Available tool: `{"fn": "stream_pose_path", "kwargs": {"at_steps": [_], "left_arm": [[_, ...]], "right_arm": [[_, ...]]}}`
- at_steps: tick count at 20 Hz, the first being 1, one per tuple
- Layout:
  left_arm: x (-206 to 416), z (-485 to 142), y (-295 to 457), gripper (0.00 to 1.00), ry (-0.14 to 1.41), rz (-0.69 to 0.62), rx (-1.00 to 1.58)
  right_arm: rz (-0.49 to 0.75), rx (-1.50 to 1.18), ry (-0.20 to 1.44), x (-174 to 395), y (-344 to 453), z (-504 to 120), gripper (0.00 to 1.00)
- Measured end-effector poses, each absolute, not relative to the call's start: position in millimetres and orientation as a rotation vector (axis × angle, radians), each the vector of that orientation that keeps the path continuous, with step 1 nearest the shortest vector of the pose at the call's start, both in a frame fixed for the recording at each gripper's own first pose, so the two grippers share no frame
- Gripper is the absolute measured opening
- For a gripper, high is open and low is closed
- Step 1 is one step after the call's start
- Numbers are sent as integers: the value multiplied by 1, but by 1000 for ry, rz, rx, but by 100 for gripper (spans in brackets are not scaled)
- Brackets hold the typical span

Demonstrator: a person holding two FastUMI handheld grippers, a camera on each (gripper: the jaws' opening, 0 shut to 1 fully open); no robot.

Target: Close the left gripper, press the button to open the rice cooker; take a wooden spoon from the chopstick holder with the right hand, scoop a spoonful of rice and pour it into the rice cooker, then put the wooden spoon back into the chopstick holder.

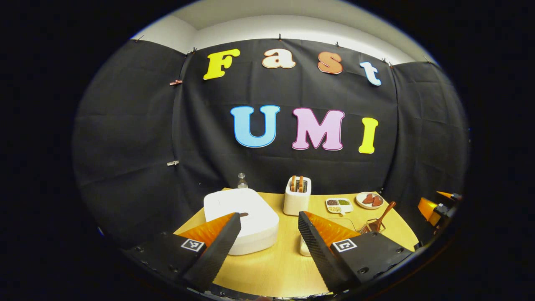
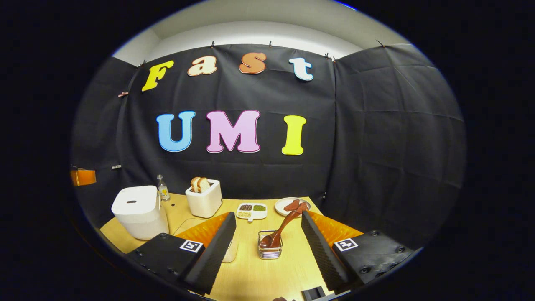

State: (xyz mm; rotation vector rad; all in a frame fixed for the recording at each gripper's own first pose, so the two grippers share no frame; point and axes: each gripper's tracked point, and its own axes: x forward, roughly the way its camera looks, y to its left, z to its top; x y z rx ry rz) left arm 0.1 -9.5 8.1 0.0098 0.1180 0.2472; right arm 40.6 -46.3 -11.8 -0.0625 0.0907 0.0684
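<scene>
The white rice cooker (image 1: 240,217) stands with its lid down, its dark button (image 1: 243,215) on top, just beyond my left gripper's (image 1: 269,217) left fingertip. That gripper is open and holds nothing. In the right gripper view the rice cooker (image 2: 138,211) sits far left. A wooden spoon (image 2: 282,228) leans in the wire chopstick holder (image 2: 270,246), straight ahead between the open fingers of my right gripper (image 2: 268,215), a little beyond them. The spoon (image 1: 382,214) and holder (image 1: 370,228) are also at the right in the left gripper view. A pale rice cup (image 2: 230,251) is partly hidden behind a finger.
On the wooden table (image 2: 250,280) stand a white toaster (image 2: 204,196) with bread slices, a small bottle (image 2: 163,188), a divided dish of grains (image 2: 251,210) and a plate with brown pieces (image 2: 292,205). The black cloth wall rises close behind the table.
</scene>
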Motion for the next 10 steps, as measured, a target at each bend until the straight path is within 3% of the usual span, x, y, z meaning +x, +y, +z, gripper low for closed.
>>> {"fn": "stream_pose_path", "kwargs": {"at_steps": [10], "left_arm": [[-17, 7, -6, 95, 117, 201, 53]], "right_arm": [[78, -43, 69, 18, -28, -6, 98]]}}
